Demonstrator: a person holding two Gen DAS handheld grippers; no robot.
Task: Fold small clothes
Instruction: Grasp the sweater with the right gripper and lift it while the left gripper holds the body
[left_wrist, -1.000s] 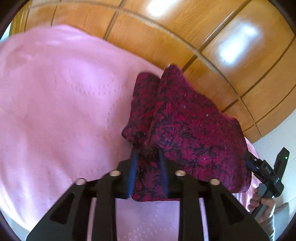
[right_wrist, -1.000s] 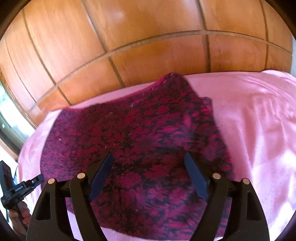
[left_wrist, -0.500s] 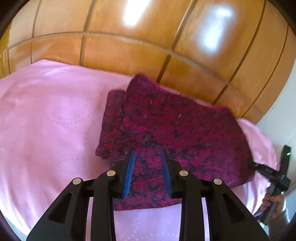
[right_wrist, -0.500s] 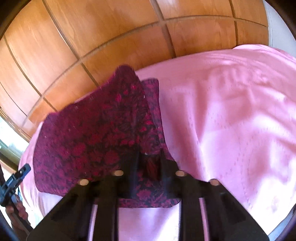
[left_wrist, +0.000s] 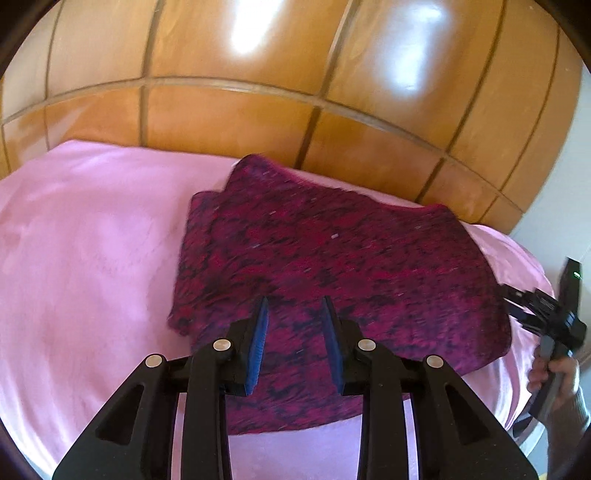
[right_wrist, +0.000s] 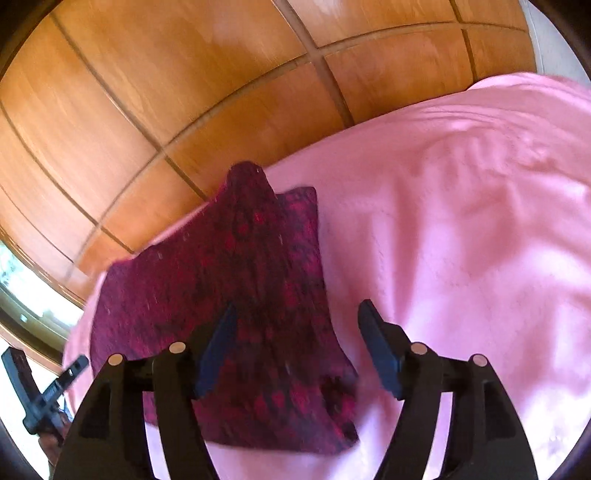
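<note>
Looking along left gripper (left_wrist: 293, 314): jaws narrowly parted, nothing visibly pinched; folded garment (left_wrist: 332, 266) flat on pink bed cover (left_wrist: 85, 266), just ahead and beneath. Right view: right gripper (right_wrist: 295, 317) opening, garment edge below its left finger, ungripped. Folded at least once; possibly another fold left.

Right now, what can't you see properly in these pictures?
- Near edge of the red patterned cloth: left wrist view, hidden behind the left claw.
- What kind of garment it is: both views, motion blur.
- Person's hand: left wrist view, cut off by the frame edge.
- What lies under the pink sheet: covered in both views.
</note>
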